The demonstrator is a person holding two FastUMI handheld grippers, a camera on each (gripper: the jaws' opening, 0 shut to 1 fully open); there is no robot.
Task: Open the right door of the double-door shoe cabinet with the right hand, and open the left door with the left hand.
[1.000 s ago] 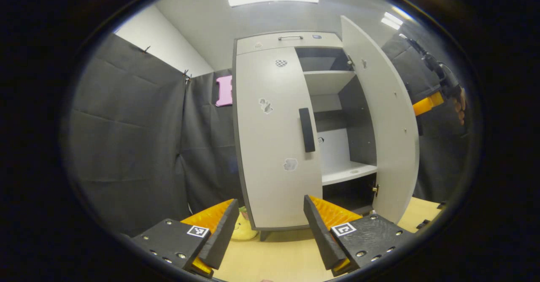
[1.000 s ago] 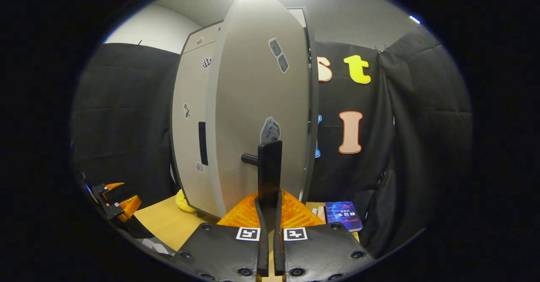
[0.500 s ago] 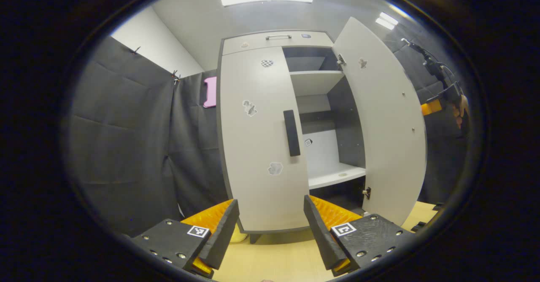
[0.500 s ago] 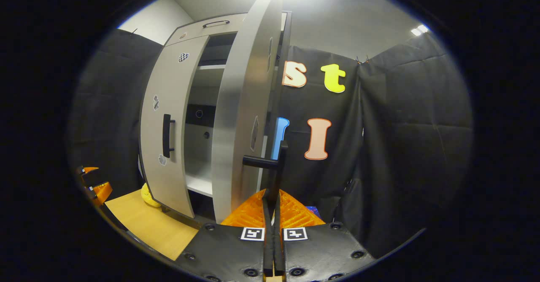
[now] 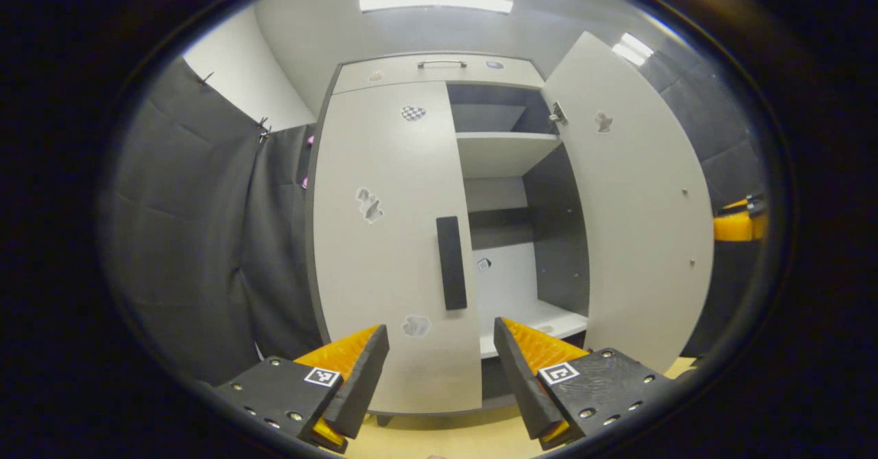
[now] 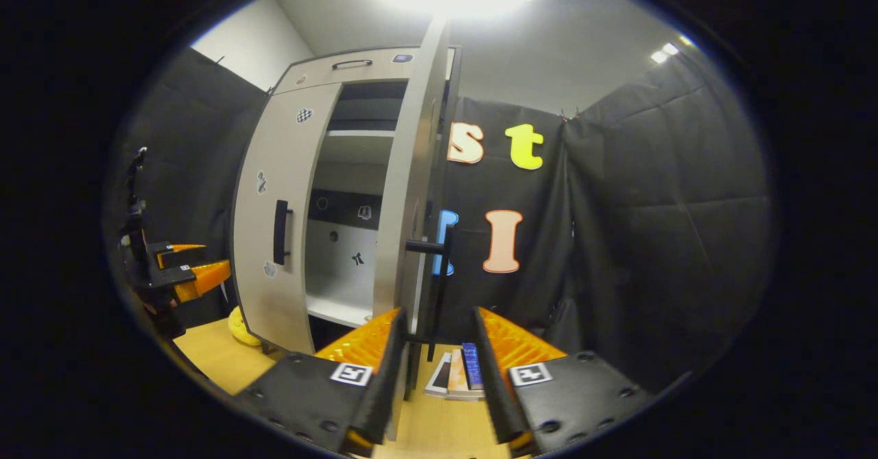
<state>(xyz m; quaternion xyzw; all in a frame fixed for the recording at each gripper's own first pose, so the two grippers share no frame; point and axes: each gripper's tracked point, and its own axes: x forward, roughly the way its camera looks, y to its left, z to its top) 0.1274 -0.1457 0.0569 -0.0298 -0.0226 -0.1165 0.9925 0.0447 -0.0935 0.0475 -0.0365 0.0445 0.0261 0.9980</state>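
Standing: two doors, right door (image 5: 638,198) open, left door (image 5: 391,239) shut.

doors (image 5: 391,239) pale grey | handle (image 5: 451,262) black | sticker (image 5: 413,112) — checkered, seemingly

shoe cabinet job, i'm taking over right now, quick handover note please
Right claw: open, fingers either side of the right door's handle, not pressing on it.
Left claw: open, facing the left door, below its handle and short of it.
Right door: swung wide open, shelves visible inside.
Left door: shut.
Done: right door.
Left: bring the left claw up to the left handle, close on it and pull that door open.
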